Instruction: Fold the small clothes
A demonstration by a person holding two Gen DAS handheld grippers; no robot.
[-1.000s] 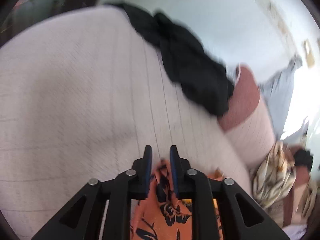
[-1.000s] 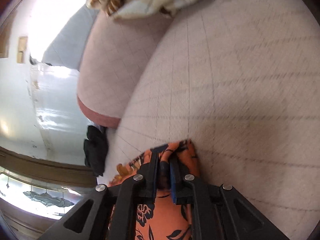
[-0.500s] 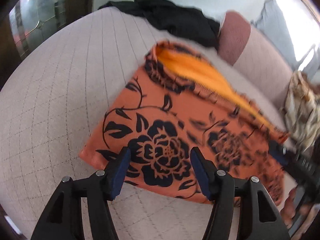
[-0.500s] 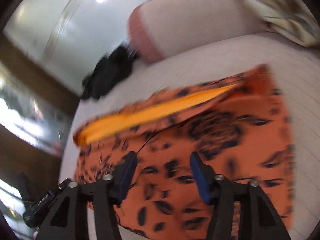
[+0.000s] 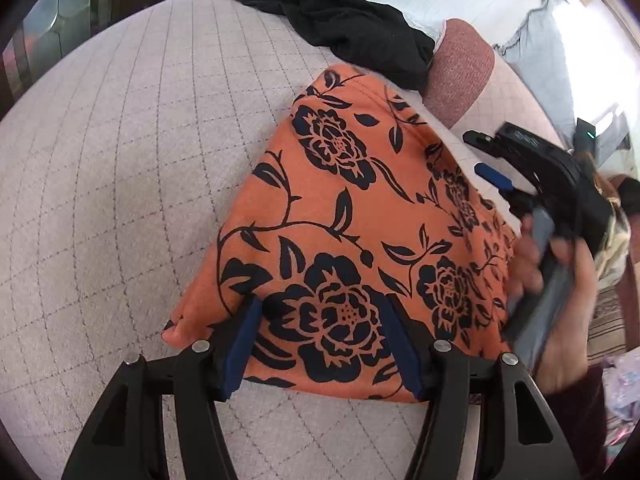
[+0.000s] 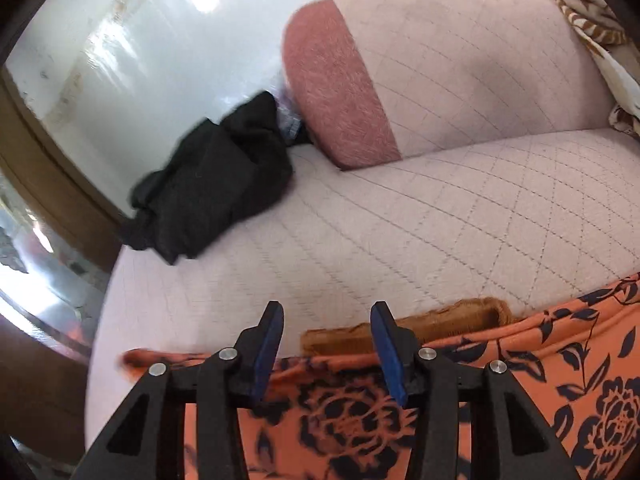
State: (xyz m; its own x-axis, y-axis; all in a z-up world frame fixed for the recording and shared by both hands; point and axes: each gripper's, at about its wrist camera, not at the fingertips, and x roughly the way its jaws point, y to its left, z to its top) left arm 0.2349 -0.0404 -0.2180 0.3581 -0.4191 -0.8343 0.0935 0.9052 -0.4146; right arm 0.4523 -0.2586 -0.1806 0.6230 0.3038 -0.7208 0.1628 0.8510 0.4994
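Note:
An orange garment with black flowers (image 5: 352,224) lies flat on the quilted pale pink cushion (image 5: 120,168). My left gripper (image 5: 320,320) is open, its jaws wide over the garment's near edge, holding nothing. The right gripper (image 5: 488,160) shows in the left wrist view at the garment's far right side, held in a hand. In the right wrist view the right gripper (image 6: 326,328) is open and empty over the garment's edge (image 6: 540,380), where an ochre lining strip (image 6: 440,320) shows.
A crumpled black garment (image 5: 348,24) lies at the cushion's far end, also in the right wrist view (image 6: 212,180). A pink bolster with a red end (image 6: 420,72) stands behind. A cream and brown patterned cloth (image 6: 592,36) lies at the right.
Both grippers let go of the orange garment and opened. It now lies spread flat, its orange lining covered. Both grippers have drawn back to its edges.

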